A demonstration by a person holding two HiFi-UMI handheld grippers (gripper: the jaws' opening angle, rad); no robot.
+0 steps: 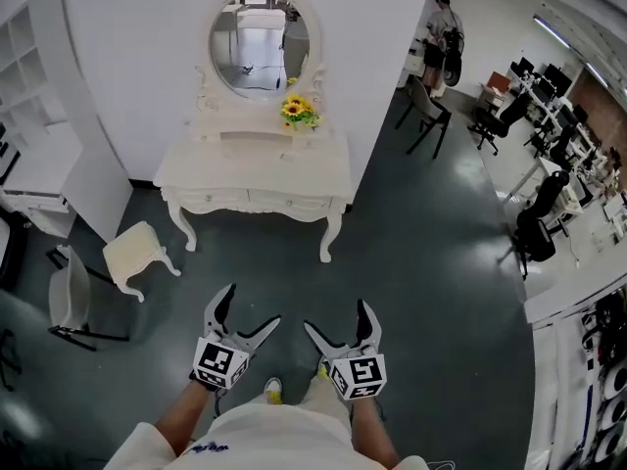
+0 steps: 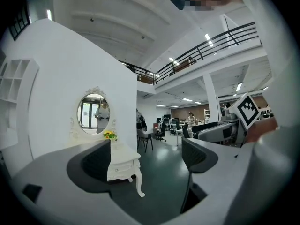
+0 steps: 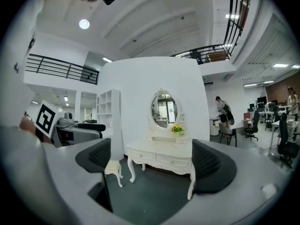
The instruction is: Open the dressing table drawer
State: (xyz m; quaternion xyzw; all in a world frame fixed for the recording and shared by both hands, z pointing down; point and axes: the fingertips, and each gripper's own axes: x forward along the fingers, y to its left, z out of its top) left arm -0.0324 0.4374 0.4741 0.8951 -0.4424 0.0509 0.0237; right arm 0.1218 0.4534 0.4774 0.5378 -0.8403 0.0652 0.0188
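Observation:
A white dressing table (image 1: 253, 172) with an oval mirror (image 1: 260, 45) stands against the white wall, some way ahead of me. Its two front drawers (image 1: 245, 202) are shut; in the right gripper view they show as a drawer front (image 3: 159, 160) with small knobs. Yellow flowers (image 1: 298, 112) sit on its top. My left gripper (image 1: 245, 316) and right gripper (image 1: 338, 321) are both open and empty, held low in front of my body, well short of the table. The left gripper view catches the table's right end (image 2: 124, 165).
A small white stool (image 1: 137, 255) stands left of the table, a chair (image 1: 73, 302) further left, and white shelves (image 1: 34, 116) beyond. A person (image 1: 441, 37) stands far right by dark chairs (image 1: 423, 114) and office desks (image 1: 549, 145). Dark floor (image 1: 421, 262) lies between me and the table.

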